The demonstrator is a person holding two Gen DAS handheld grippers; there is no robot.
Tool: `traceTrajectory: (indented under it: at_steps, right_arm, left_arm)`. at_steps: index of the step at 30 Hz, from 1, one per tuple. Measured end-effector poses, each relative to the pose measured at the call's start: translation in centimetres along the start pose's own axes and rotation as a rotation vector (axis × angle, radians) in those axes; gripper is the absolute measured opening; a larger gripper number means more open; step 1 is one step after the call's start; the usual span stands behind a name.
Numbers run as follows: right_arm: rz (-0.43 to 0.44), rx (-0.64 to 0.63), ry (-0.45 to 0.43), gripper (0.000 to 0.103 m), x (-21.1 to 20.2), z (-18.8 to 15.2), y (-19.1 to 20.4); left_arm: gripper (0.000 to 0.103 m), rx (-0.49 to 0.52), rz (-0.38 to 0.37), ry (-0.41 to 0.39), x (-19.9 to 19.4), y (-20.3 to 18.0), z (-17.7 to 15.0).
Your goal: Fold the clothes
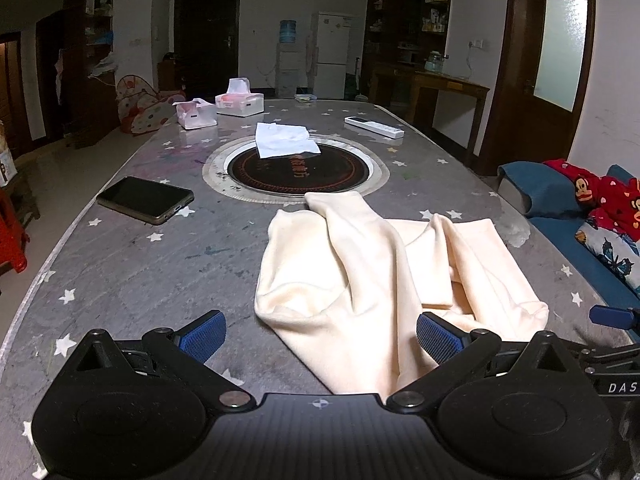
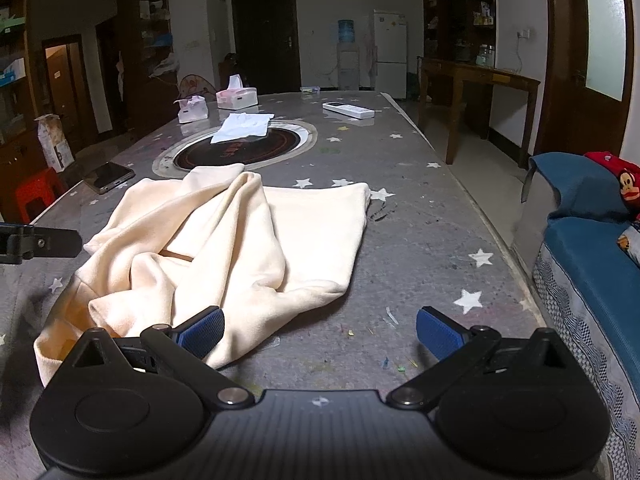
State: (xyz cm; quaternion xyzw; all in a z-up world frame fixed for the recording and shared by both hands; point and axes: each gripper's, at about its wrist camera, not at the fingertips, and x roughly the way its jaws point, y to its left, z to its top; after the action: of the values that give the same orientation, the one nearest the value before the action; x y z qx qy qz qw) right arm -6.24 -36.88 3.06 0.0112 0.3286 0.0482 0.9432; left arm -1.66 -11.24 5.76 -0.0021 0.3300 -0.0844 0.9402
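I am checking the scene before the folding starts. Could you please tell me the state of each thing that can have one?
cream garment: crumpled, not folded, lying on the table
left gripper: open, holding nothing
right gripper: open, holding nothing
smartphone: screen dark, lying flat
white cloth: lying loosely on the round inset
tissue box: open, a tissue sticking up
dark door: shut
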Motion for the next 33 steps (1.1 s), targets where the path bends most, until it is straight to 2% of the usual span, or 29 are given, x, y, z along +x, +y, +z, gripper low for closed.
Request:
traceTrajectory:
  at_steps: [9,18,29,33]
  right_arm:
    - [0.02,0.006,-0.002,0.103,0.4,0.8,0.0]
    - [0.042,0.009,-0.009,0.101,1.1,2.1,0.0]
    - [0.06,-0.028,-0.014,0.09,2.2,3.7,0.3]
    - [0.07,-0.031,-0.002,0.087,3.1,4.0,0.3]
  left_arm:
    - [0.103,0.014,-0.029,-0.001,1.1,-0.8,1.2]
    - [0.102,0.076,-0.081,-0.011,2.8,-2.8,3.0]
    - [0.085,0.111,-0.117,0.039,5.5,-3.5,3.9]
    - [0.071,0.115,-0.141,0.059,6.0,-3.5,3.7]
